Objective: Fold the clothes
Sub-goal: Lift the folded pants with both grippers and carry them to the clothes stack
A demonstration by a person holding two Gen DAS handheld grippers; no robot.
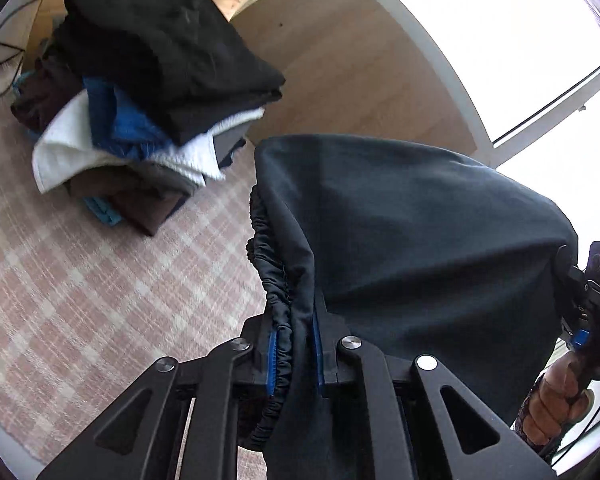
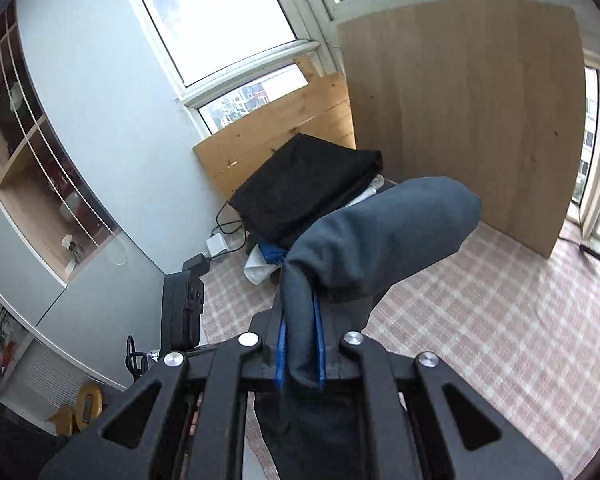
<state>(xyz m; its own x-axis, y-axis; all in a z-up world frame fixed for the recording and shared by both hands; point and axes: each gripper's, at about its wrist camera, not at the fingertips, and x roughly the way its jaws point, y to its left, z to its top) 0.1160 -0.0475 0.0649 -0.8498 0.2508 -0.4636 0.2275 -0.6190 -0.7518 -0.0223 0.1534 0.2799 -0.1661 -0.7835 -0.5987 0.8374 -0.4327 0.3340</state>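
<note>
Left wrist view shows the left gripper clamped on the elastic waistband of dark trousers, the right gripper pinching their other end, held aloft mid-fold beside the folded pile, so I judge lowering comes next.

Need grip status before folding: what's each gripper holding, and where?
Both hold the dark garment: left gripper pinches its elastic waistband, right gripper a plain edge.
</note>
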